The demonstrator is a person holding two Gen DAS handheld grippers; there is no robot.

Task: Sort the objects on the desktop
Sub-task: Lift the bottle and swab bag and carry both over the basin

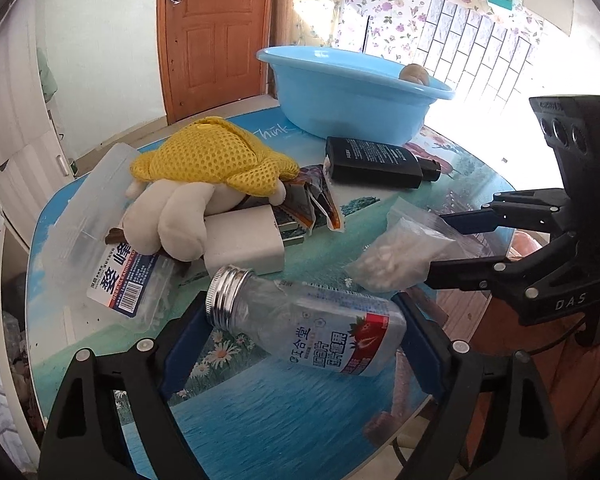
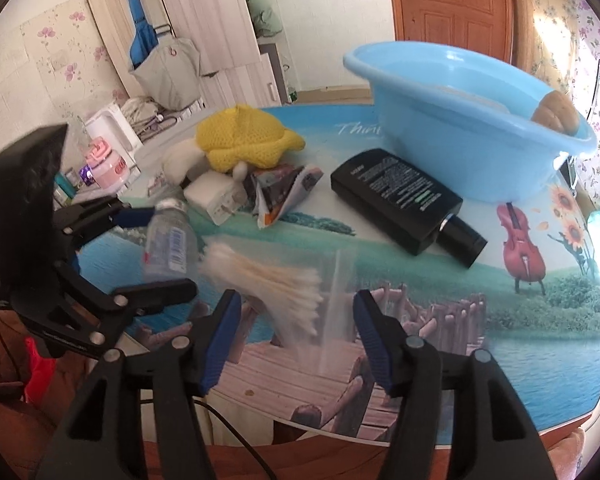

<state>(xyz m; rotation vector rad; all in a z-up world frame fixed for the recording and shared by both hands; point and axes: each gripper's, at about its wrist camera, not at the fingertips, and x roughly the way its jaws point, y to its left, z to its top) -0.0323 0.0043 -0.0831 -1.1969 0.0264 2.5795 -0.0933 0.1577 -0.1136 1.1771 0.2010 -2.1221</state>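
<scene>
The left claw [image 1: 300, 344] stands open, its two blue pads on either side of a clear plastic bottle [image 1: 312, 320] that lies on its side on the table [image 1: 284, 412], silver threaded neck pointing left; the bottle's base end touches the right-hand pad or sits just beside it, I cannot tell which, while the neck end is apart from the other pad. The right claw [image 2: 298, 336] is also open, with a clear bag of cotton swabs [image 2: 276, 284] lying between and just ahead of its pads; the bag looks blurred.

Beyond the bottle sit a white charger block [image 1: 246, 244], a white plush toy [image 1: 176, 216] dressed in yellow mesh, and a clear flat box [image 1: 100, 232] with a barcode label. A torn snack wrapper [image 1: 316, 204] lies beside the charger. Farther back, a black flat bottle [image 2: 404, 204] lies on its side, near a light blue basin [image 2: 460, 128] at the table's far edge, with a brown rounded thing [image 2: 556, 116] showing over its rim.
</scene>
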